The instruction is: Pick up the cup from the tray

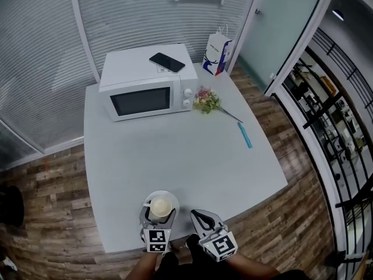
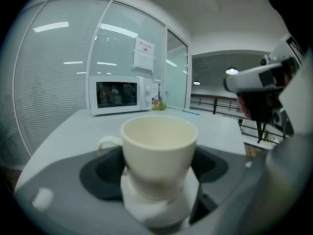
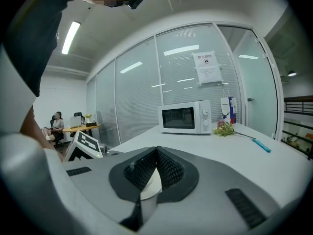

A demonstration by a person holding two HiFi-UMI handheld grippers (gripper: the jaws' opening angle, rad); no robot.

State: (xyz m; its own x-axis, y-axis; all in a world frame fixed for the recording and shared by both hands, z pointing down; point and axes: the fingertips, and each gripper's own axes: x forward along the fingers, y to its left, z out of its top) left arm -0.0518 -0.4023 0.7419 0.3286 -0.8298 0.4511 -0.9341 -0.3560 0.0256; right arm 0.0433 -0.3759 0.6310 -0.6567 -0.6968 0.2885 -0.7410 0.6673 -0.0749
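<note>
Cup (image 1: 161,206) on its tray (image 1: 173,198) stood untouched between the wide-open jaws of the left gripper (image 1: 159,213) at the table (image 1: 175,150) edge, while the jaws of the right gripper (image 1: 200,216) were closed, empty.

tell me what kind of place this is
Probably an office, perhaps a break room: glass partition walls with blinds, a microwave on a grey table, and a person seated at a desk further off.

Grey table (image 1: 175,156) carried: microwave (image 1: 145,95), flowers (image 1: 207,101), slim blue item (image 1: 245,136), paper bag (image 1: 217,54), all well ahead of both jaws; white saucer (image 1: 149,198) between jaws of left gripper (image 1: 159,212).
</note>
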